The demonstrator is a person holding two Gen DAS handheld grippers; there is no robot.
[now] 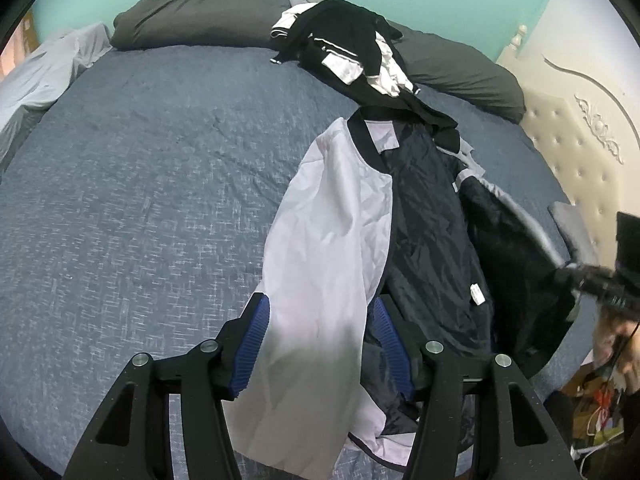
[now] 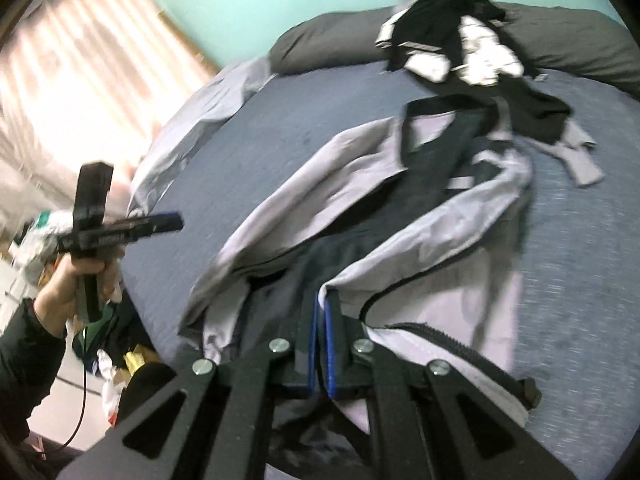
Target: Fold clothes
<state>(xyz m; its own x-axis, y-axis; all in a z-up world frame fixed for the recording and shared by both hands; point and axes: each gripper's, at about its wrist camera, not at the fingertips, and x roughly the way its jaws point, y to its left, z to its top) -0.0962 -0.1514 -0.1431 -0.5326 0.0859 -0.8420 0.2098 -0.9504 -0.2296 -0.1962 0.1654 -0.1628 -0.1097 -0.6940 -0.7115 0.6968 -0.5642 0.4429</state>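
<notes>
Jacket, white with a dark navy lining, lies spread open on the blue bed, its black collar toward the far side and its hem at the near edge by you. No container shows in either view; the only gathered things are a heap of black and white clothes at the far side, resting against the grey pillows and touching the jacket's collar.

Your left gripper stands with its blue fingers apart, and the white sleeve runs down between them; the pads sit at either side of the cloth without visibly pinching it.

Your right gripper has its fingers clenched together on the jacket's near edge, where white shell meets dark lining, and the fabric rises in a ridge from that pinch. The open zipper trails just right of them. That view is blurred.
</notes>
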